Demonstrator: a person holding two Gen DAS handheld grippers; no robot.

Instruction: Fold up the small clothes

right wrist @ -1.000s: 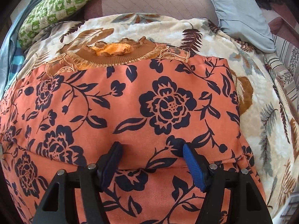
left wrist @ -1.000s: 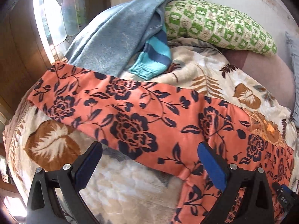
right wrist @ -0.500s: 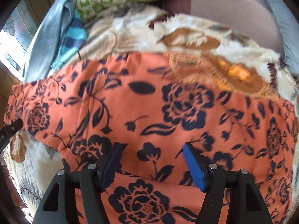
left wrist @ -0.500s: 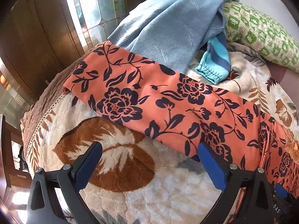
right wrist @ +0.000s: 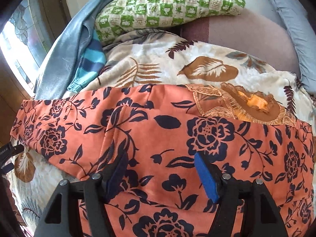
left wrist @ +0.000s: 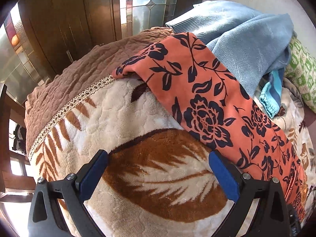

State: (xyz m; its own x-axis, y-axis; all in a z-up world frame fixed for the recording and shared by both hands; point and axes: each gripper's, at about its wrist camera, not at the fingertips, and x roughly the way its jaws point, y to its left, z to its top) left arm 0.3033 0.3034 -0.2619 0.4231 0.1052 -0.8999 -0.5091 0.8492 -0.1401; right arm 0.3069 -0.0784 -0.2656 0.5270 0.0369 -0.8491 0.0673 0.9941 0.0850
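I am lining up for the first fold of the orange flowered garment [right wrist: 177, 138], which is lying spread across the leaf-patterned blanket [left wrist: 138, 177] on the bed, its collar [right wrist: 246, 106] toward the far side in the right view. My left gripper [left wrist: 158, 173] is hovering over bare blanket just beside the garment's narrow end [left wrist: 138, 63], fingers standing wide with nothing between them. My right gripper [right wrist: 160, 175] is hanging over the middle of the garment, fingers also wide and gripping nothing, though I cannot tell whether the tips are brushing the cloth. Next, I judge, I am needing to bring the left fingers onto that end and the right ones down onto an edge, pinching only the orange cloth and not the plush blanket beneath. A blue sweater [left wrist: 246, 39] and a striped blue cuff [left wrist: 272, 98] are lying against the garment's far edge, with a green checked pillow [right wrist: 167, 6] behind, and these are crowding the room for folding.
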